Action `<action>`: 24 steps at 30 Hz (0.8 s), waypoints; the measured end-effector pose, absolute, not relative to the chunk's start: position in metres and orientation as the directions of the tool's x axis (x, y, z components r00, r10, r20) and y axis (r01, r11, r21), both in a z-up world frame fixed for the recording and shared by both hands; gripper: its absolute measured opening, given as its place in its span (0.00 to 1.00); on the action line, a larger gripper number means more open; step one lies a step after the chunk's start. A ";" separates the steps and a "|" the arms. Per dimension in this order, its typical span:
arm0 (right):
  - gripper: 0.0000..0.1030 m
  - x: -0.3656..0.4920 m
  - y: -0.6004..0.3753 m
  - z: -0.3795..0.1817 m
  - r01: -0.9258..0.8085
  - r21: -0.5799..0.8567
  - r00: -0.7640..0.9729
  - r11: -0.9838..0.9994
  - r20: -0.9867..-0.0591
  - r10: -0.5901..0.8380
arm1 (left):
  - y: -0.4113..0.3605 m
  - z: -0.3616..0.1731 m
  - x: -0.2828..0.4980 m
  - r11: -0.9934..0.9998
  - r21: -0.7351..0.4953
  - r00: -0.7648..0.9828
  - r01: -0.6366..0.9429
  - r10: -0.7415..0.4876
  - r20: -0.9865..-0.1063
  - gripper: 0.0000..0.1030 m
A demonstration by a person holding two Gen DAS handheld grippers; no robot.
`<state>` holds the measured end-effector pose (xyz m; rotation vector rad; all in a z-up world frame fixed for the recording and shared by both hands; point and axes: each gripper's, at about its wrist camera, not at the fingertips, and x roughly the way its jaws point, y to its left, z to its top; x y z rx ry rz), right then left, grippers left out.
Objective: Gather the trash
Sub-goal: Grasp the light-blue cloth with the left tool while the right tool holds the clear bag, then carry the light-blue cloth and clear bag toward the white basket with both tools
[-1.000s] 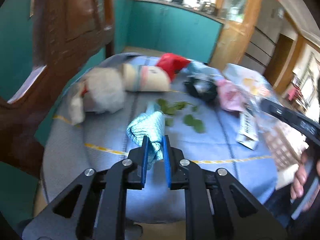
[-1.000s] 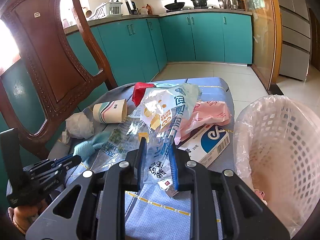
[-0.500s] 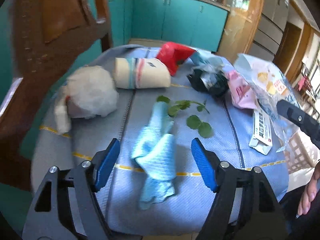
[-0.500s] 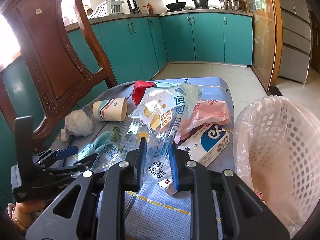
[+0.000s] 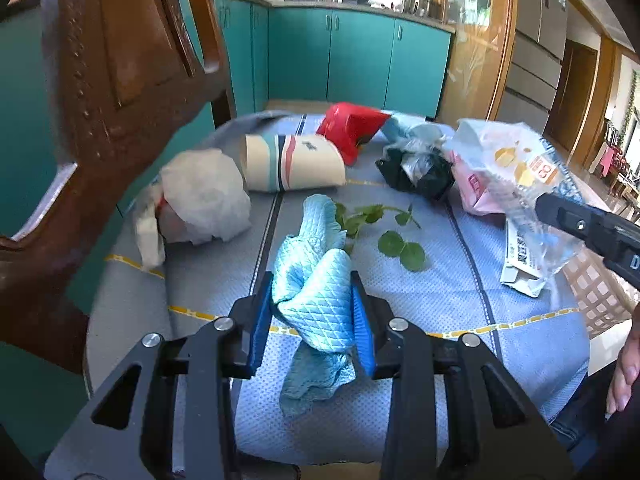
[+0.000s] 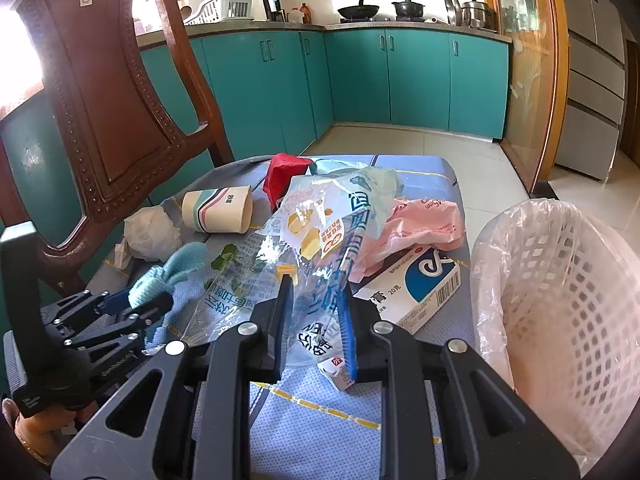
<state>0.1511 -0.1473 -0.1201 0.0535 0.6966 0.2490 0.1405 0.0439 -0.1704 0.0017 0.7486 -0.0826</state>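
Left wrist view: left claw [image 5: 313, 322] just closing, pinching blue cloth [image 5: 316, 288]; soft, light, bunched, best gripped mid-fold. Right claw [image 6: 316, 316] clamped on crinkly plastic wrapper [image 6: 320, 240].

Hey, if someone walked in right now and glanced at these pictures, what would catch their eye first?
Probably the light blue cloth bunched between the left gripper jaws, which have just been closing on it. Next, the clear printed wrapper pinched in the right gripper, beside the lined white basket at the table's edge.
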 end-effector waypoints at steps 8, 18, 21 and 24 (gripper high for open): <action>0.22 0.150 -0.150 -0.120 -0.205 0.132 0.742 0.970 -0.626 0.242 | 0.039 -0.170 0.138 0.996 -0.012 0.731 0.084 -0.070 -0.679 0.36; 0.22 0.149 -0.150 -0.120 -0.209 0.131 0.740 0.969 -0.626 0.244 | 0.038 -0.173 0.141 0.996 -0.001 0.731 0.090 -0.067 -0.679 0.36; 0.22 0.149 -0.150 -0.120 -0.209 0.131 0.740 0.969 -0.627 0.244 | 0.037 -0.173 0.141 0.996 0.002 0.731 0.091 -0.066 -0.679 0.36; 0.22 0.149 -0.148 -0.121 -0.211 0.129 0.739 0.969 -0.628 0.245 | 0.037 -0.173 0.140 0.996 0.004 0.730 0.092 -0.064 -0.680 0.36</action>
